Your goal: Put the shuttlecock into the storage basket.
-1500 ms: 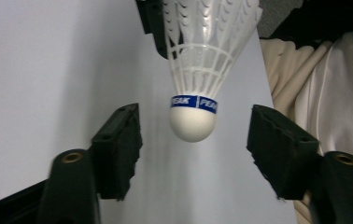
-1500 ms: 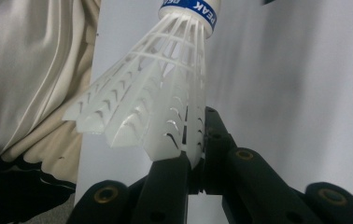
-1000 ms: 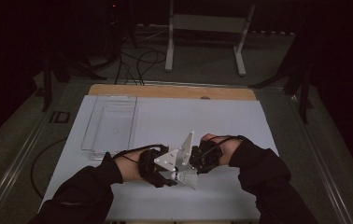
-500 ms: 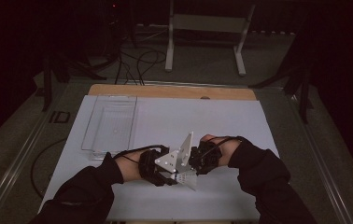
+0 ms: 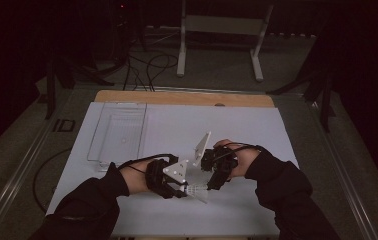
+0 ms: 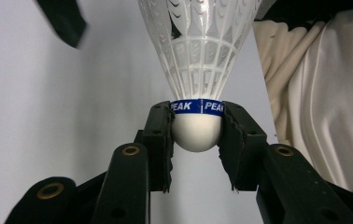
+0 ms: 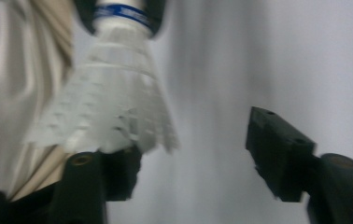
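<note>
The shuttlecock (image 6: 201, 70) is a white plastic type with a rounded white cork and a blue band printed "PEAK". In the left gripper view, the left claw (image 6: 198, 133) is pinching it by the cork: one black pad presses on each side of the cork, just below the blue band, and the rounded end of the cork sits between the pads, facing the camera. The skirt widens away from the claw, toward the top of that view.

In the right gripper view, the right claw (image 7: 191, 154) is spread, its jaws having just been opening. The skirt's open edge (image 7: 104, 126) sits at the claw's left jaw, apparently touching it or just above it; motion blur prevents a firm reading. The right jaw stands well clear of the skirt, with only the white surface behind the gap. The blue-banded cork lies at the far end, held in the other claw.

In the high view, both hands meet above the front middle of the white-covered bench (image 5: 257, 125). The left claw (image 5: 182, 190) and right claw (image 5: 211, 184) face each other, with the shuttlecock (image 5: 197, 191) between them, close over the sheet. A clear plastic tray (image 5: 119, 132) lies on the bench to the left rear, well apart from the hands.
</note>
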The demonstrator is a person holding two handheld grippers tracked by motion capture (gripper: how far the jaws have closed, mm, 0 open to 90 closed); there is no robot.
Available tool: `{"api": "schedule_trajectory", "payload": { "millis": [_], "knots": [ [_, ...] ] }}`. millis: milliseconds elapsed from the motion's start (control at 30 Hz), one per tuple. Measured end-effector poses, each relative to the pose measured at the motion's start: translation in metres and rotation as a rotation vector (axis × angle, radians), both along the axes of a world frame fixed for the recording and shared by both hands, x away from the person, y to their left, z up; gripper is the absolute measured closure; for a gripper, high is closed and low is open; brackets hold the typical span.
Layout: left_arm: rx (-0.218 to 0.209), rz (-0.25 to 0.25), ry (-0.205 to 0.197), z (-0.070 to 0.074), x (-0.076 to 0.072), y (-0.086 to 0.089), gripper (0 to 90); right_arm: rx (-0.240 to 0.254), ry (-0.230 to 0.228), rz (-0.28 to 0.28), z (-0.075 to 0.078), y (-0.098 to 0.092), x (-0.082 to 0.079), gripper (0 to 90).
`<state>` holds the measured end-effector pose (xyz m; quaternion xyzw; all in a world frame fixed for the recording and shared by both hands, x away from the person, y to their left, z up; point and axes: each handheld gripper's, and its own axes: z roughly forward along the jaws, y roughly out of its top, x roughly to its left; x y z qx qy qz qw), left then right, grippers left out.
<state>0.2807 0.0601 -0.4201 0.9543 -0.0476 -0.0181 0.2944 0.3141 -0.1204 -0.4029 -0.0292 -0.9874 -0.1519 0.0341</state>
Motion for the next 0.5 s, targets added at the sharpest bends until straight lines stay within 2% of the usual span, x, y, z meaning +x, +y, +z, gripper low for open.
{"api": "schedule_trajectory", "payload": {
  "millis": [33,67,100,133,167,200,367,500],
  "knots": [
    [0.001,0.006,0.001,0.000,0.000,0.000,66.2,0.005,-0.010,-0.007,-0.001,0.000,0.001,32.6],
    [0.010,0.013,0.018,0.000,0.001,0.000,66.2,0.004,-0.010,-0.011,-0.001,-0.001,0.001,27.7],
    [0.016,0.018,0.017,0.000,0.001,0.001,66.2,-0.009,-0.007,-0.032,-0.001,-0.001,0.002,21.3],
    [0.024,0.025,0.034,-0.001,0.002,0.001,66.2,-0.012,-0.008,-0.056,-0.002,-0.002,0.003,18.4],
    [0.024,0.025,0.034,-0.001,0.002,0.001,66.2,-0.011,-0.005,-0.068,-0.003,-0.002,0.004,14.3],
    [0.032,0.035,0.064,-0.001,0.003,0.002,66.2,-0.008,-0.006,-0.079,-0.004,-0.003,0.005,13.3],
    [0.036,0.046,0.072,-0.001,0.003,0.006,66.2,0.016,-0.007,-0.139,-0.008,-0.011,0.009,9.7],
    [0.032,0.057,0.089,0.000,0.004,0.008,66.2,0.038,-0.043,-0.150,-0.011,-0.018,0.008,9.7]
  ]
}}
